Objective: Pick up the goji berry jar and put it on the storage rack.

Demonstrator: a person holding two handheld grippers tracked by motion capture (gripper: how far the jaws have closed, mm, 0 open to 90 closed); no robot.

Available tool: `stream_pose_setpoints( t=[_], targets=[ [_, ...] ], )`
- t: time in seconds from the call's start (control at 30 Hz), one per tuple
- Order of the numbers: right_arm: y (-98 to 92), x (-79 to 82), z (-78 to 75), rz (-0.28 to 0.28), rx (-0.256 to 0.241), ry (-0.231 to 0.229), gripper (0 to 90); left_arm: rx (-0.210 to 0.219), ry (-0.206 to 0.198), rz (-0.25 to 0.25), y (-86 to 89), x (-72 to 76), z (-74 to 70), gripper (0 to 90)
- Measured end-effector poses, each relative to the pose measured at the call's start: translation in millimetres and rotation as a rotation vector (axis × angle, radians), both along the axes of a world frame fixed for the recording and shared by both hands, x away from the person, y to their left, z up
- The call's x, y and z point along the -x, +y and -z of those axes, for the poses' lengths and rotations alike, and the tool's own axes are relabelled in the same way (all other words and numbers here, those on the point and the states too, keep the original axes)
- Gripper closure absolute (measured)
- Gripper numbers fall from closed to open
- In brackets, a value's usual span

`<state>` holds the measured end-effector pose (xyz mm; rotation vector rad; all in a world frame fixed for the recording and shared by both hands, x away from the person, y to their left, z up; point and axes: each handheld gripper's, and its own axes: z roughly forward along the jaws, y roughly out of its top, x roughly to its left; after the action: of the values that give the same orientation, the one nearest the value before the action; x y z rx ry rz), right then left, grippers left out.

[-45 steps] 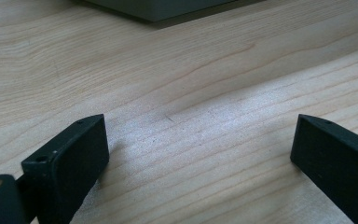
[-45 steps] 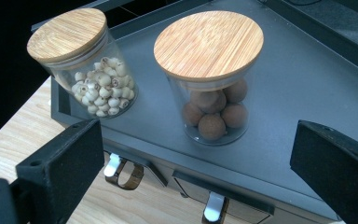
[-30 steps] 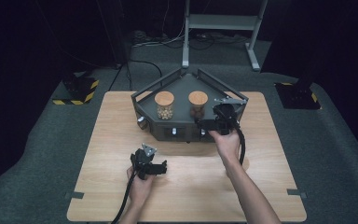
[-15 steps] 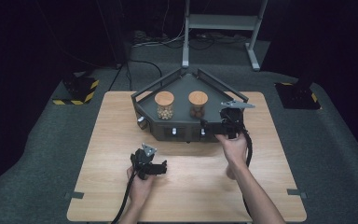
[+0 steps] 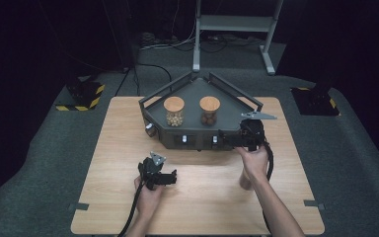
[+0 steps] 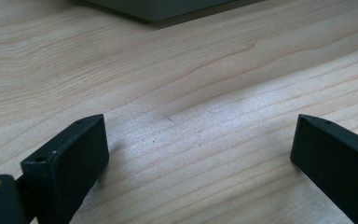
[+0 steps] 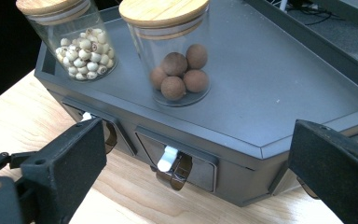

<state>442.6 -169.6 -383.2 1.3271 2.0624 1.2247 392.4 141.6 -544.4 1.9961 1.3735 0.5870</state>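
A dark grey five-sided stand [image 5: 229, 121] sits at the back middle of the wooden table [image 5: 202, 197]. On top are two glass jars with wooden lids: one of pale beads [image 5: 173, 111] [image 7: 81, 56] and one of brown balls [image 5: 209, 110] [image 7: 179, 70]. Its front has drawers with white knobs [image 7: 168, 158]. My right gripper [image 5: 229, 139] [image 7: 198, 140] is open at the stand's right front corner, facing the drawers, with nothing between the jaws. My left gripper [image 5: 167, 177] [image 6: 198, 140] is open low over bare wood in front of the stand.
A black and yellow striped base [image 5: 81, 96] lies on the floor at the left, and a dark base [image 5: 316, 101] at the right. A metal frame [image 5: 237, 22] and cables stand behind the table. Bare wood lies around both hands.
My right gripper has drawn a little to the right and back toward the person, away from the stand's front. The left gripper has stayed put.
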Motion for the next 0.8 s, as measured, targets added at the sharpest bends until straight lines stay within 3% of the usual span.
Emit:
stream_pose_setpoints(
  t=[0.33, 0.8],
  targets=[
    [-7.9, 5.6, 2.3, 0.008, 0.004, -0.028, 5.6, 0.000, 0.000, 0.000, 0.0, 0.0, 0.0, 4.3],
    [-13.2, 10.3, 11.4, -0.001, 0.019, -0.027, 5.7, 0.000, 0.000, 0.000, 0.0, 0.0, 0.0, 4.3]
  ],
)
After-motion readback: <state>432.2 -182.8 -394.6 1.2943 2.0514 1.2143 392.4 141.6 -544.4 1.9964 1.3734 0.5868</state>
